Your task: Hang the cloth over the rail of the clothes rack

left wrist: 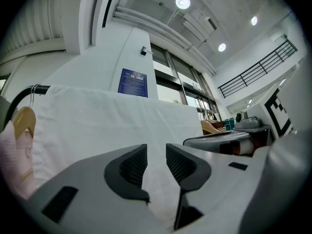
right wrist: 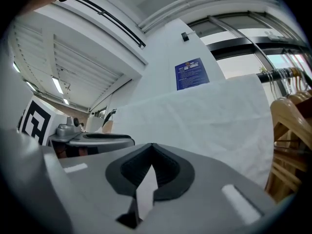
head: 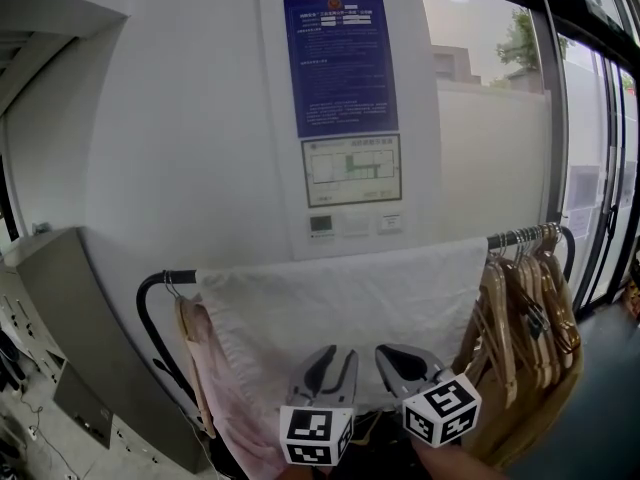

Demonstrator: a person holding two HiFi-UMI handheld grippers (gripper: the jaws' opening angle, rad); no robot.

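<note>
A white cloth (head: 340, 293) hangs draped over the black rail (head: 168, 277) of the clothes rack and covers most of its length. Both grippers are low against the cloth's front, side by side. My left gripper (head: 334, 356) has its jaws apart; in the left gripper view (left wrist: 156, 152) the cloth (left wrist: 112, 116) shows in the gap and the pads do not press it. My right gripper (head: 396, 354) has its tips together. A sliver of the cloth (right wrist: 214, 116) is pinched between them in the right gripper view (right wrist: 151, 149).
Several wooden hangers (head: 530, 308) crowd the rail's right end (head: 518, 236). A pink garment on a hanger (head: 215, 378) hangs at the left end. Behind the rack is a white wall with a blue notice (head: 340, 63). A grey cabinet (head: 80, 318) stands at the left.
</note>
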